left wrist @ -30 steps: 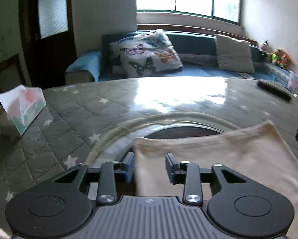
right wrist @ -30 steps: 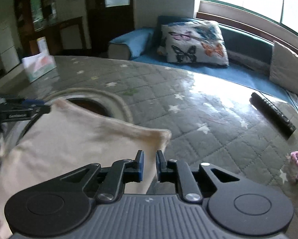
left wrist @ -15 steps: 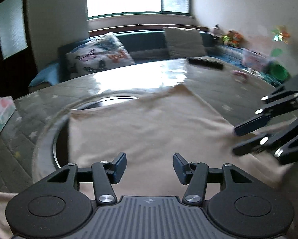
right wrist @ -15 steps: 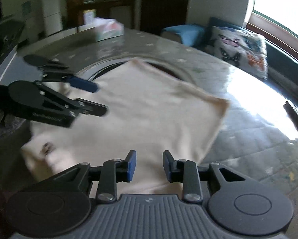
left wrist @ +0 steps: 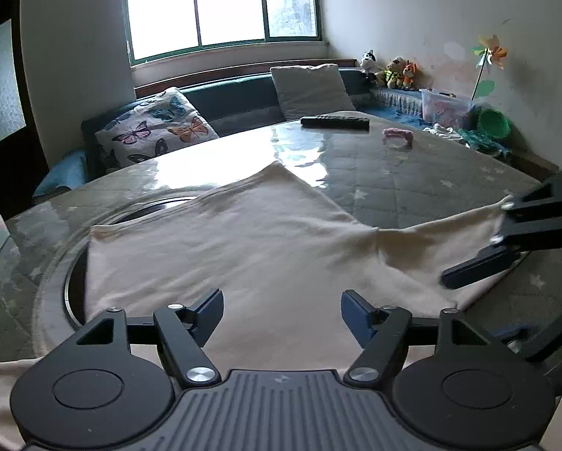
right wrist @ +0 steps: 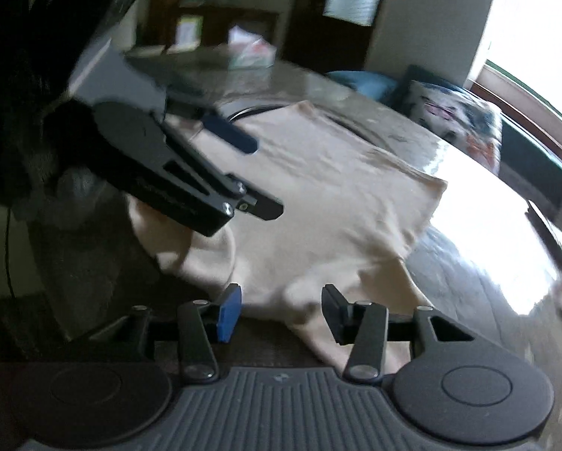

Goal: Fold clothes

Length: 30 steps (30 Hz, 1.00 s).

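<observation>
Left-wrist view: my left gripper (left wrist: 281,314) hangs over the cream garment (left wrist: 243,248), which lies spread flat on the table (left wrist: 412,180), partly covering a round inset ring (left wrist: 70,282). Jaws wide and opening; cloth lies below them, nothing pinched. Only this view shows the remote (left wrist: 335,122), a pink hair tie (left wrist: 397,136), the butterfly cushion (left wrist: 157,131), a plain cushion (left wrist: 311,88), the window (left wrist: 221,3), and my right gripper (left wrist: 499,240) at the garment's right sleeve.

Right-wrist view (blurred): my right gripper (right wrist: 281,312) has its jaws partly apart and opening, over the near hem of the garment (right wrist: 318,206); pads not pressing on it. Only this view shows a dark cabinet (right wrist: 206,3) and my left gripper (right wrist: 251,173) from the side.

Versus one second ago: both jaws were narrow at the garment's corners; now both are wider and the cloth sits farther out in front, laid flat.

Count: one garment, two grippers, two cushions, one remote, one hair tie.
</observation>
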### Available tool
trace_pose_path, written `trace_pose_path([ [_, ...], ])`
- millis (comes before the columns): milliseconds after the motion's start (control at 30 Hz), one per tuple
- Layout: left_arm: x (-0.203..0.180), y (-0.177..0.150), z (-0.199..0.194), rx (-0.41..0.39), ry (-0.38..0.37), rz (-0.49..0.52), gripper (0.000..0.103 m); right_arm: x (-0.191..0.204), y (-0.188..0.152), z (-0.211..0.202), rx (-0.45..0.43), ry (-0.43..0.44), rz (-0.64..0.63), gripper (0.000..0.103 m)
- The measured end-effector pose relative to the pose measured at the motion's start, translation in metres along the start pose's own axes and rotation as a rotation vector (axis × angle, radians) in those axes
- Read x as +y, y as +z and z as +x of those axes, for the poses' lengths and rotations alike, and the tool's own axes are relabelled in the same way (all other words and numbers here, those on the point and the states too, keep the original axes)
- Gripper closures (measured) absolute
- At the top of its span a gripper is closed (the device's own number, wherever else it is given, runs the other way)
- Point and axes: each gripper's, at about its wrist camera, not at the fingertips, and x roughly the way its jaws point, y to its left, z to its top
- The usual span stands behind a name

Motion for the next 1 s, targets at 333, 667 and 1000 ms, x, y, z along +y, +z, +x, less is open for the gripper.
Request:
trace_pose_path([
  [333,-0.026,-0.01,0.007,0.009,-0.037,0.055,0.025,-0.073,-0.062,-0.052,-0.027,-0.277,0.42,0.055],
  [667,-0.032,-0.018,0.01,0.027,-0.042,0.074,0.02,-0.127,-0.121,-0.072,0.004,-0.515,0.714,0.058],
  [1000,-0.034,-0.019,0.009,0.028,-0.037,0.084,0.016,-0.134,-0.12,-0.062,0.003,-0.499,0.691,0.093],
])
